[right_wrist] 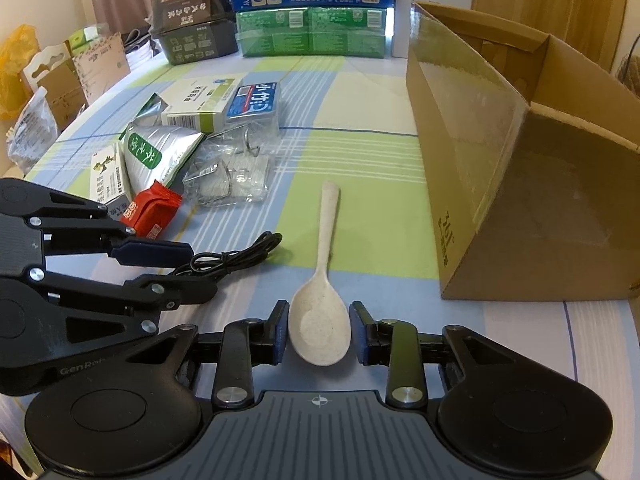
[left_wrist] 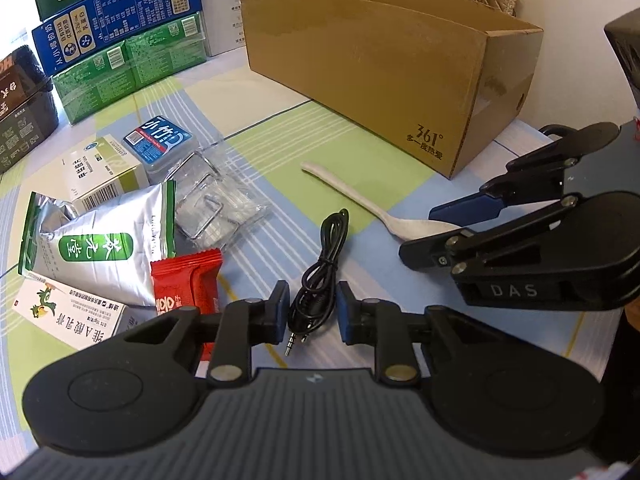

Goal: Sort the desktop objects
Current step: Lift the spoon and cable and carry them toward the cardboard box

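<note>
Beige spoon [right_wrist: 320,312] lies beside the cardboard box [right_wrist: 520,184], its bowl between my spread right gripper [right_wrist: 319,334]; my left gripper [left_wrist: 313,314], also spread, straddles the black audio cable [left_wrist: 320,272].

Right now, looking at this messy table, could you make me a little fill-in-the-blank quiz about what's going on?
1. Between the right gripper's open fingers lies the pale ____.
2. The left gripper straddles a coiled black ____.
3. The red snack packet overlaps a ____ foil pouch.
4. The cardboard box is printed with the number ____.

Missing words: spoon; cable; silver; 361
</note>
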`<state>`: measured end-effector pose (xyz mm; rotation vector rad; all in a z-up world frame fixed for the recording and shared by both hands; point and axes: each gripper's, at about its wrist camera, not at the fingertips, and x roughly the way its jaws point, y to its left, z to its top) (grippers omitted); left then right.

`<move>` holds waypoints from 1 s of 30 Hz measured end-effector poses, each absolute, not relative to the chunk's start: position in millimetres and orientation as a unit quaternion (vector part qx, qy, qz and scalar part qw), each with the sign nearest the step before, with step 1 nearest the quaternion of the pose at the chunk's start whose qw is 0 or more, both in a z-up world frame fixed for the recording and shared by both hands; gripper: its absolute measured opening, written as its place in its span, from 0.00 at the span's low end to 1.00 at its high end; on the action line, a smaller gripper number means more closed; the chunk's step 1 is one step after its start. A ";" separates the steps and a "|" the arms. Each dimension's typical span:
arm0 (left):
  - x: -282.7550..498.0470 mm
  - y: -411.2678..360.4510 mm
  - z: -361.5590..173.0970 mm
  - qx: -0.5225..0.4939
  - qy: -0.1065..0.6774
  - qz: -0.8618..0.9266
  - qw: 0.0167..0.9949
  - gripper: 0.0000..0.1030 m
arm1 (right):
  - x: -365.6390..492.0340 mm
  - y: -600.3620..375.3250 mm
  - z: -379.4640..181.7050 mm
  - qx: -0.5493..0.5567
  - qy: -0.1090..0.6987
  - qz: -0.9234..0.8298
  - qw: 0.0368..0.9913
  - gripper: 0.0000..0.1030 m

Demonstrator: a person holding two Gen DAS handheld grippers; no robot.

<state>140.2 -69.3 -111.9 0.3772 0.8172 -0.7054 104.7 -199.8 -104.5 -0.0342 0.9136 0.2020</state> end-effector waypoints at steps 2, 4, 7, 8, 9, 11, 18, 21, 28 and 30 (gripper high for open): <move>140.2 -68.8 -110.6 0.173 0.388 -0.334 0.841 0.17 | 103.8 -199.5 -103.6 -0.018 0.438 0.098 0.894 0.28; 139.9 -68.0 -107.4 0.161 0.388 -0.335 0.844 0.16 | 102.0 -199.0 -101.0 -0.023 0.429 0.097 0.898 0.28; 138.5 -67.6 -103.9 0.152 0.385 -0.333 0.848 0.16 | 99.8 -198.7 -97.8 -0.027 0.420 0.094 0.902 0.28; 138.0 -67.8 -103.5 0.151 0.384 -0.332 0.849 0.16 | 99.5 -198.5 -97.9 -0.025 0.421 0.095 0.902 0.28; 137.6 -67.7 -103.1 0.151 0.382 -0.331 0.850 0.16 | 99.3 -198.1 -97.6 -0.025 0.420 0.096 0.902 0.28; 138.0 -67.3 -102.5 0.149 0.383 -0.330 0.850 0.16 | 98.7 -196.2 -97.5 -0.031 0.419 0.096 0.902 0.28; 138.0 -73.2 -111.9 0.166 0.388 -0.336 0.842 0.22 | 102.3 -194.2 -105.3 -0.041 0.435 0.092 0.895 0.28; 140.9 -74.9 -115.1 0.168 0.391 -0.336 0.841 0.23 | 104.3 -198.7 -106.2 -0.027 0.436 0.084 0.896 0.29; 144.3 -79.1 -115.9 0.166 0.393 -0.335 0.840 0.17 | 104.4 -196.5 -106.5 -0.035 0.435 0.083 0.896 0.32; 144.3 -79.9 -115.6 0.167 0.392 -0.333 0.841 0.16 | 104.1 -196.8 -106.5 -0.035 0.436 0.081 0.896 0.33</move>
